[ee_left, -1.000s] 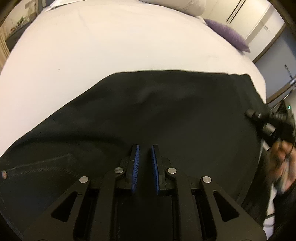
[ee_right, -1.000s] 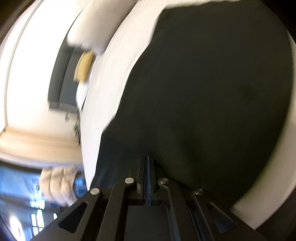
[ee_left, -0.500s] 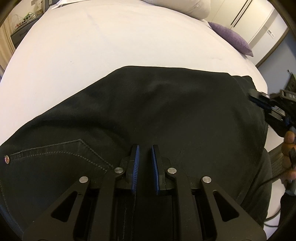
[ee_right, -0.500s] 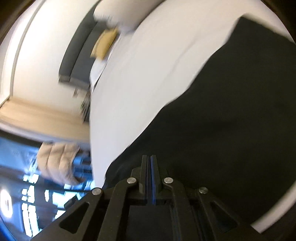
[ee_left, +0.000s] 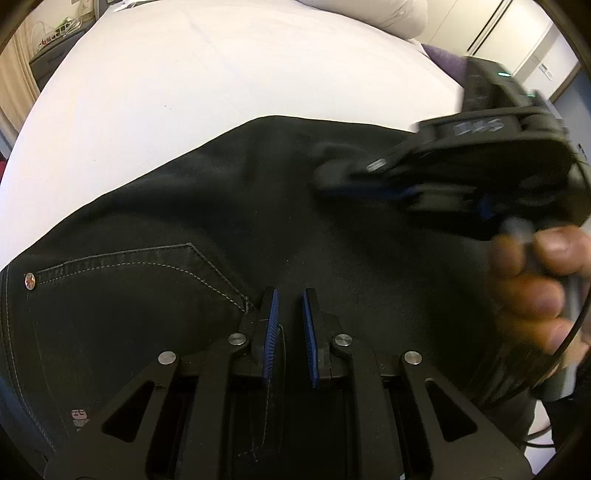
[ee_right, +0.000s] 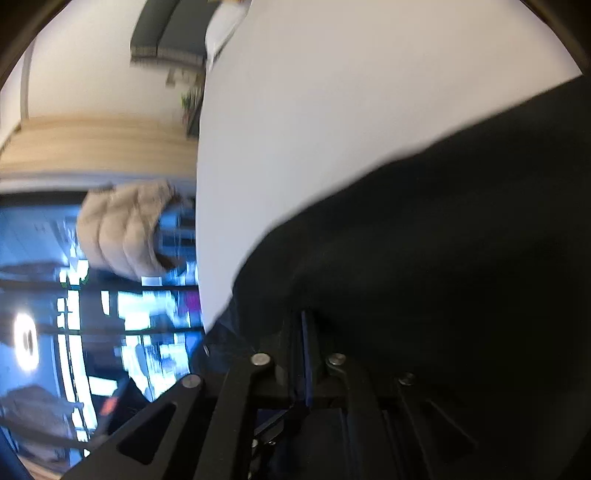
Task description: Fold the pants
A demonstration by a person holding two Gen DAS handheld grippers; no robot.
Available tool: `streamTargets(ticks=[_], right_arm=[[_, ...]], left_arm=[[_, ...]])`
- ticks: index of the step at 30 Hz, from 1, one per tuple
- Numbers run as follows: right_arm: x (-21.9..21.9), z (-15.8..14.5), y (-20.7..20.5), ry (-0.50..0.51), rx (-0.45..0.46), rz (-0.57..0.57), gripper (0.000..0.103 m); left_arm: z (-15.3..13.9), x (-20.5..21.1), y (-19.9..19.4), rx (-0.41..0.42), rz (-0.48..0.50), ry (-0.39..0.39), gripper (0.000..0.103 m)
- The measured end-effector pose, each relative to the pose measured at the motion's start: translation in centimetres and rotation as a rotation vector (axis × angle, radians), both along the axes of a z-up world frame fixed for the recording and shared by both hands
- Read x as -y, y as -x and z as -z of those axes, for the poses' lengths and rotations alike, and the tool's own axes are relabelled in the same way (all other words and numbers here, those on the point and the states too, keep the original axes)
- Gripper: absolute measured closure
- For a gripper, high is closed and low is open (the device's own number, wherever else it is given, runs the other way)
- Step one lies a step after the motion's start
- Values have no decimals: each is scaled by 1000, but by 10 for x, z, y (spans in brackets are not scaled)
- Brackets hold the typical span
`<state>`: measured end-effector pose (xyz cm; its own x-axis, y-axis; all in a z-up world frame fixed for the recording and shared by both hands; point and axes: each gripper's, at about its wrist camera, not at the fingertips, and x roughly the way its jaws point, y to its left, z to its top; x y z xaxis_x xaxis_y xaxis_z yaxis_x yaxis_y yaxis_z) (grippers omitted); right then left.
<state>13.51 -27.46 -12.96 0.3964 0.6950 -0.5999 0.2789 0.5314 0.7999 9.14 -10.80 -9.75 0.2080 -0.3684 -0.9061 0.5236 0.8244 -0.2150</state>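
black denim fills the space around the left claw (ee_left: 288,314), whose blue-padded jaws stand a little apart with a seam of the pants (ee_left: 229,221) running up between them; whether the pads actually pinch that seam cannot be told from the left wrist view. the claw points steeply down onto the cloth just beside the corner of a stitched back pocket (ee_left: 147,266), with a metal rivet (ee_left: 29,280) at the pocket's far left end.

further out, the right claw (ee_left: 332,181) (blurred, carried in a hand (ee_left: 535,280)) reaches over the pants' right part. in its own view its jaws (ee_right: 304,332) are all but clenched, only a sliver of blue pad showing, and dark fabric lies against them; a grip is likely but not certain.

beyond both, the pants lie spread across a white bed (ee_left: 221,74), their far edge smooth and curving, a pillow (ee_left: 388,11) at the head.

as a judgement: one layer seems already laid over, since the surface looks flat and doubled, but the garment is still broad. a further fold and some tidying appear to remain.
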Motion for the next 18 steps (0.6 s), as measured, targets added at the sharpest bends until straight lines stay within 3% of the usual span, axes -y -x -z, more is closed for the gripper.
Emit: streamTargets(ticks=[3, 7, 9, 13, 15, 18], right_arm=[[2, 9, -6, 25, -12, 30, 103], [30, 6, -8, 34, 1, 178, 103], [45, -3, 1, 55, 4, 206, 96], [20, -17, 1, -27, 48, 17, 92], [0, -16, -4, -19, 46, -68, 85], [-15, 0, -15, 4, 0, -92, 84]], left_arm=[[1, 3, -11, -2, 3, -7, 90], [2, 0, -13, -10, -2, 5, 90], [1, -2, -12, -11, -2, 8, 90], [3, -6, -13, -11, -10, 20, 90], [3, -7, -13, -11, -9, 17, 90], [4, -7, -12, -10, -3, 6, 90]])
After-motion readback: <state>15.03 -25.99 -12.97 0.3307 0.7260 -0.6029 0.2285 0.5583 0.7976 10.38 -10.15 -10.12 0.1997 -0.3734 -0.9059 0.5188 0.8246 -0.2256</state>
